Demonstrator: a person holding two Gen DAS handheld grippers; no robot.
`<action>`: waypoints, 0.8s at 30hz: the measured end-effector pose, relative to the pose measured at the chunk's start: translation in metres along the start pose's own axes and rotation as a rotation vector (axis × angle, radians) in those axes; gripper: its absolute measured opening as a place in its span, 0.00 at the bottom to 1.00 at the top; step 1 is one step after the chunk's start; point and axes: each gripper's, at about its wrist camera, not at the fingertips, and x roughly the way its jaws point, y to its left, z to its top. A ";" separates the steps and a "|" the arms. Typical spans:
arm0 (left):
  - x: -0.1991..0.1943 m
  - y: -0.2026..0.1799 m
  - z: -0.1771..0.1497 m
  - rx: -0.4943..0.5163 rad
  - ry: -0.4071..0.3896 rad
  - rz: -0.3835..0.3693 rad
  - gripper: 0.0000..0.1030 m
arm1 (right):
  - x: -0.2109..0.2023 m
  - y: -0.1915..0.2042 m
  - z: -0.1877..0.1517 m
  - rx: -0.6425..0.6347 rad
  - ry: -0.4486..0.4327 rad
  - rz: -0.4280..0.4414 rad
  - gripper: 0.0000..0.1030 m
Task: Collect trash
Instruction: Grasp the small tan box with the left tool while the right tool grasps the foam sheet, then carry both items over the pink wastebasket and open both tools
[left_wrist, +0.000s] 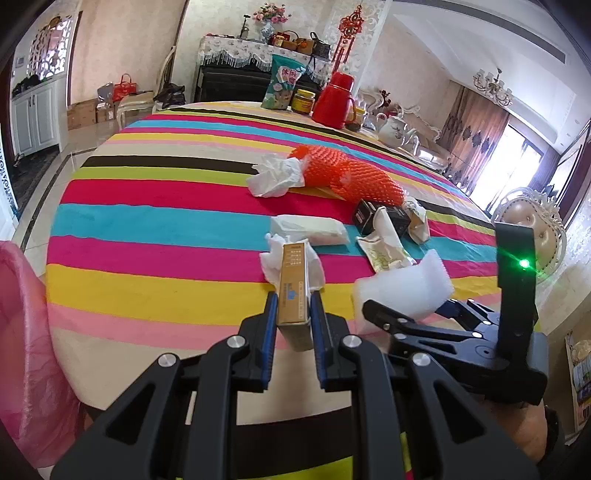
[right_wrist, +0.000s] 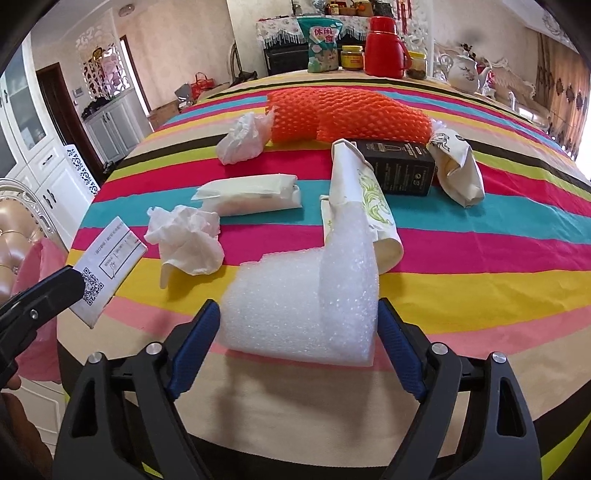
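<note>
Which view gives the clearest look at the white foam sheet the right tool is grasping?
The right wrist view: the white foam sheet fills the centre between the right tool's blue pads, showing its bubbly texture and folded-up flap. The left wrist view shows only part of the sheet, off to the side, partly hidden behind the right tool.

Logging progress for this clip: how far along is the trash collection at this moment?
Early stage. Nothing visibly sits in the pink bag yet. In hand: the left claw grips a small tan box; the right claw straddles the white foam sheet. Left on the striped tablecloth: crumpled tissues, orange foam net, black box, paper wrappers.
</note>
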 end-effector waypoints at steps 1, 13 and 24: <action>-0.002 0.001 0.000 -0.001 -0.002 0.002 0.17 | -0.001 0.000 -0.001 -0.002 -0.006 0.007 0.75; -0.024 0.014 -0.004 -0.018 -0.032 0.033 0.17 | -0.026 -0.001 -0.006 -0.008 -0.065 0.058 0.64; -0.072 0.053 0.005 -0.051 -0.123 0.140 0.17 | -0.066 0.030 0.009 -0.046 -0.180 0.121 0.65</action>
